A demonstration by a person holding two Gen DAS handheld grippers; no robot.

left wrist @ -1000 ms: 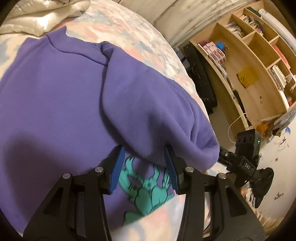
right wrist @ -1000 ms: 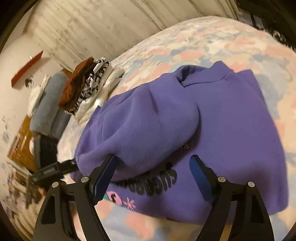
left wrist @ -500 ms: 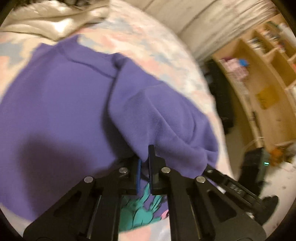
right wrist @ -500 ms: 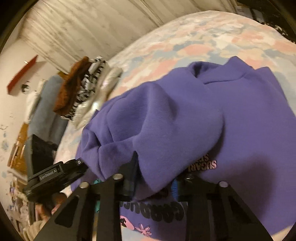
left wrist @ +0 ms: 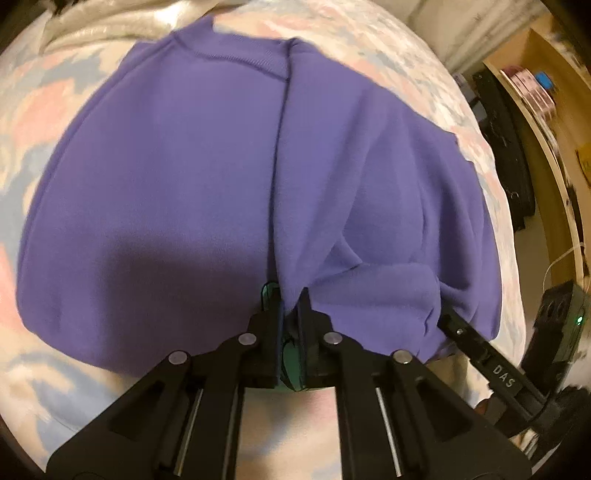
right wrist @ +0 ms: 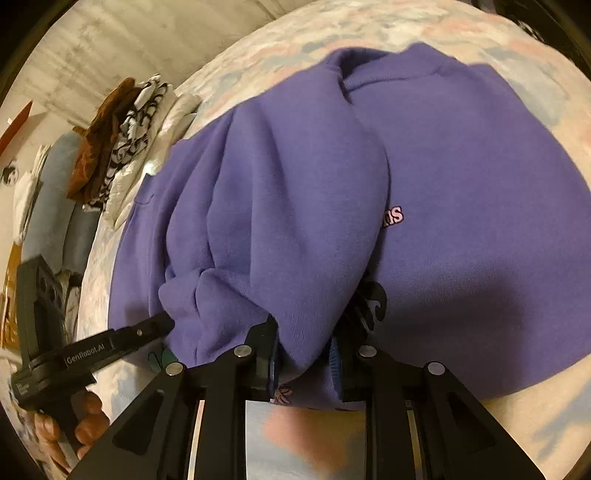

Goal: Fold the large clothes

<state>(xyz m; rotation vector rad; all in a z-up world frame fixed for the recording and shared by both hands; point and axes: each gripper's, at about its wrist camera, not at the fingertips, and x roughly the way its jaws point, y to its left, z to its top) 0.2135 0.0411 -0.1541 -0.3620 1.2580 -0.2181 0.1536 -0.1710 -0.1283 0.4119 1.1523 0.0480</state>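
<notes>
A purple sweatshirt (left wrist: 166, 184) lies on a pastel patterned bedspread (left wrist: 40, 122), its collar at the far end. One side is folded over the middle, covering most of the printed front. My left gripper (left wrist: 290, 299) is shut on the near edge of the folded layer. My right gripper (right wrist: 303, 343) is shut on a thick bunch of the same folded fabric (right wrist: 288, 229). Each gripper shows in the other's view: the right one at the lower right of the left wrist view (left wrist: 491, 365), the left one at the lower left of the right wrist view (right wrist: 92, 350).
A pile of folded clothes (right wrist: 122, 136) lies at the far left of the bed. A cream blanket (left wrist: 110, 22) lies beyond the collar. Wooden shelving (left wrist: 546, 122) and a dark bag (left wrist: 506, 158) stand to the right of the bed.
Both grippers closed from wide open onto the folded layer's near edge. They then carried it across the sweatshirt, covering most of the print.
</notes>
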